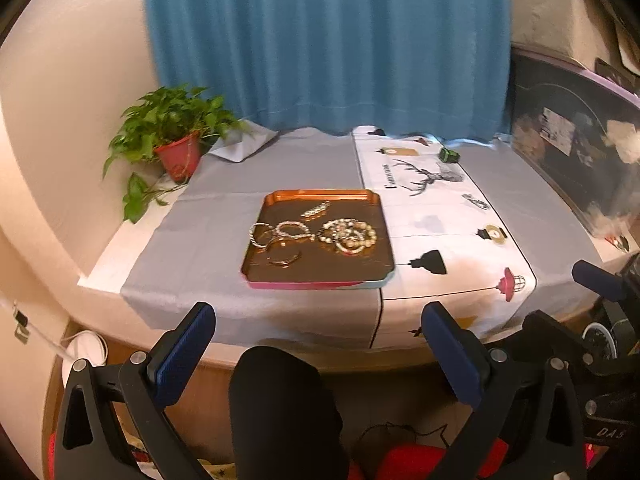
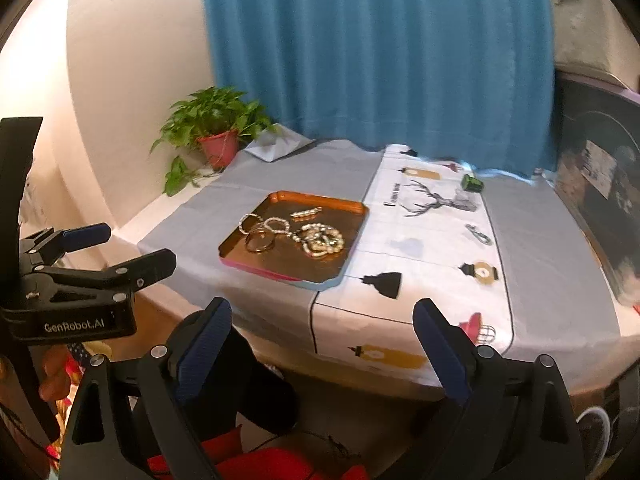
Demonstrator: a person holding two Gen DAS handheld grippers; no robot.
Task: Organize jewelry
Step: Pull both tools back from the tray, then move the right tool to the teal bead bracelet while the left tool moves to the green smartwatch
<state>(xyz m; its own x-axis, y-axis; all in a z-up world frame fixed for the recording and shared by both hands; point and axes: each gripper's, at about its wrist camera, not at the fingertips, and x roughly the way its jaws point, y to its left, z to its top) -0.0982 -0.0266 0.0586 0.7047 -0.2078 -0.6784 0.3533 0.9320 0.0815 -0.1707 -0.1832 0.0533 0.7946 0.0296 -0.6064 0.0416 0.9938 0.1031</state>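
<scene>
Flanking the tray point(image 1: 256, 236): potted plant point(image 1: 172, 140), perhaps a green clip point(image 1: 449, 155); both hand-held grippers point(image 1: 318, 330) point(image 2: 322, 326) wide, empty.

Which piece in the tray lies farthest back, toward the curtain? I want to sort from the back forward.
The small elongated silvery piece, lying alone near the tray's back rim. The beaded bracelets and plain bangles cluster nearer the front.

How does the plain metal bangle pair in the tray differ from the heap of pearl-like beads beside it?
The metal bangles are smooth, thin, gold-coloured rings; the bead heap is made of pale round beads. The bangles lie as flat open hoops with bare tray showing inside them, while the bead strands are piled and tangled over each other. The bangles sit nearer the tray's front left; the heap sits to their right. Both rest inside the orange tray.
</scene>
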